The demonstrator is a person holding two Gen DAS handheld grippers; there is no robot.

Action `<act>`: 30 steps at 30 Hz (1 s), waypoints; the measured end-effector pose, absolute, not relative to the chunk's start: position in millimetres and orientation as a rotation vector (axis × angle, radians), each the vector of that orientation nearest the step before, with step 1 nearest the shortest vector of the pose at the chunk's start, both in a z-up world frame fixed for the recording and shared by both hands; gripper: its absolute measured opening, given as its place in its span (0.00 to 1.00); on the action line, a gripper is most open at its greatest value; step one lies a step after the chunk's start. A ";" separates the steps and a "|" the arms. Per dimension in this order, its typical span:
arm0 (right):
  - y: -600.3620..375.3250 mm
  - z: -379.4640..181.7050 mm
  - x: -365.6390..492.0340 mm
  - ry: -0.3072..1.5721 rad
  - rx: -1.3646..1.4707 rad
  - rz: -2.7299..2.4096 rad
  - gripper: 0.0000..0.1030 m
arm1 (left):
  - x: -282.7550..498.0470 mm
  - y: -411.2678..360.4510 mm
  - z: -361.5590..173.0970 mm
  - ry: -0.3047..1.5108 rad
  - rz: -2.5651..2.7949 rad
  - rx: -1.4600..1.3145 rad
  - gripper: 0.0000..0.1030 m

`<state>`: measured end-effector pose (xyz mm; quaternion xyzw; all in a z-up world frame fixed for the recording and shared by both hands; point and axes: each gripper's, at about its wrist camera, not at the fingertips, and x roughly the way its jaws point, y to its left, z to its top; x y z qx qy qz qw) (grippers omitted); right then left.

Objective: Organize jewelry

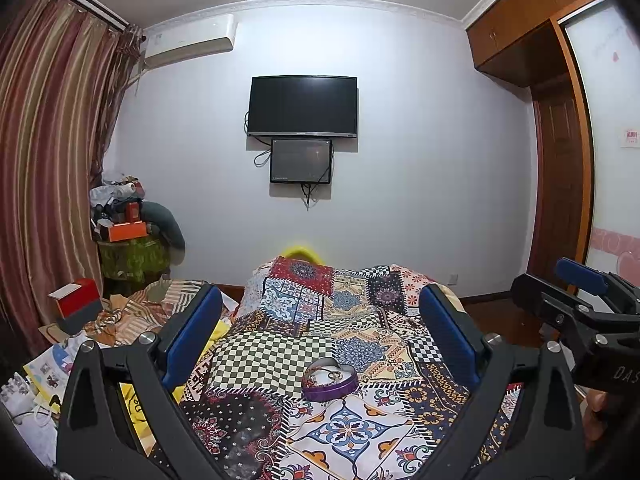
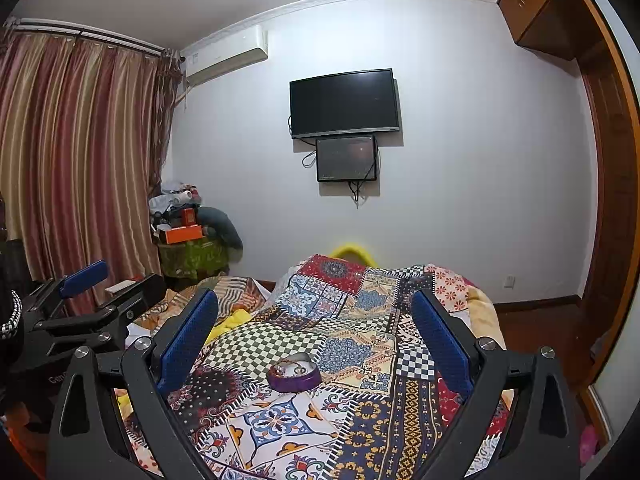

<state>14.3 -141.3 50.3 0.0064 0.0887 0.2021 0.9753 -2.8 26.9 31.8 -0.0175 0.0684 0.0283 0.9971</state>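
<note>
While both sets of fingers stand spread wide with nothing between them, neither tool touches anything: left gripper [image 1: 320, 320] and right gripper [image 2: 316, 328] hover above the bed, both aimed at the same spot. Blue pads [image 1: 192, 328] are clear on each side.

Task item: a purple heart-shaped jewelry box [image 1: 329, 379], lid off or absent, sits upright on the patchwork quilt [image 1: 348, 432], roughly centred between the fingers in both views. Inside it: rings and what looks like a chain or bracelet [image 2: 294, 369]; too small to separate piece by piece. No loose jewelry visible on the quilt around it.

Stage is ambiguous: pieces already in the box fit either a finished sort or a box about to be sorted or emptied. Not calling a specific move.

Notes for any grasp here:
- Quilt is soft and uneven; pushing down will tilt the box and shift the contents.
- Box wall is low and curved, so pinch across the heart's flanks, not at the point.
- Rings are small and likely slippery; close slowly, pads square to the piece.
- Right gripper shows at the left view's right edge, so keep the two tools from crossing.
</note>
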 end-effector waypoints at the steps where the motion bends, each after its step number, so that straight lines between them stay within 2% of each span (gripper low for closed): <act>1: -141.5 50.5 14.3 0.179 0.013 0.407 0.94 | -2.7 26.9 31.5 0.138 0.056 -0.036 0.96; 30: -141.5 50.0 14.9 0.186 0.024 0.404 0.94 | 2.1 32.7 25.8 0.169 0.015 -0.064 0.96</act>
